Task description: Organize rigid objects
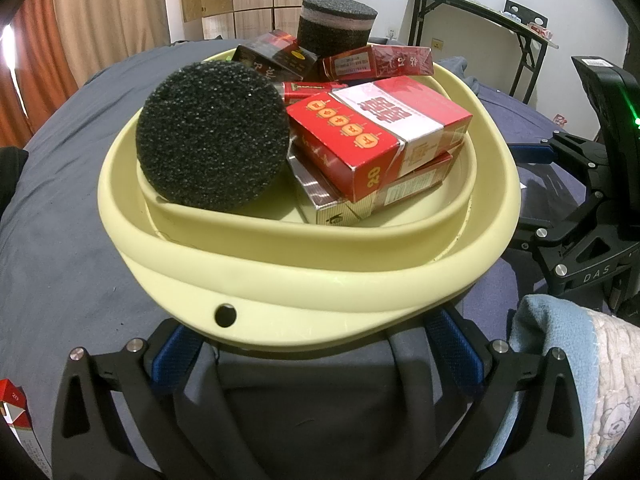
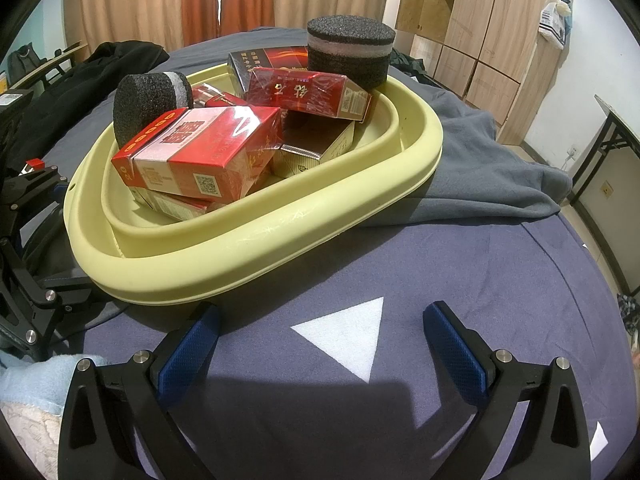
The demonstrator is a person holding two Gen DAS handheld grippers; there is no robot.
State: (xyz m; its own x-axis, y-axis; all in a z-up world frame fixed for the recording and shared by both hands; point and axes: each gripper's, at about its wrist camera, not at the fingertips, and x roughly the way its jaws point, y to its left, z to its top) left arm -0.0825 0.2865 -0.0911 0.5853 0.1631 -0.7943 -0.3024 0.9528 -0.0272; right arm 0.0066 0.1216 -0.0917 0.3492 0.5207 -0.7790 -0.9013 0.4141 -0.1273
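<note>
A pale yellow basin sits on the blue-grey bed cover. It holds several red cigarette boxes, the top one with a white band, and two black foam cylinders, one lying on its side, one upright at the back. My left gripper is open, its blue pads either side of the basin's near rim. My right gripper is open and empty, over the cover beside the basin.
A loose red and white box lies at the left edge by my left gripper. A light blue towel lies to the right. A grey garment is bunched behind the basin. A folding table stands beyond.
</note>
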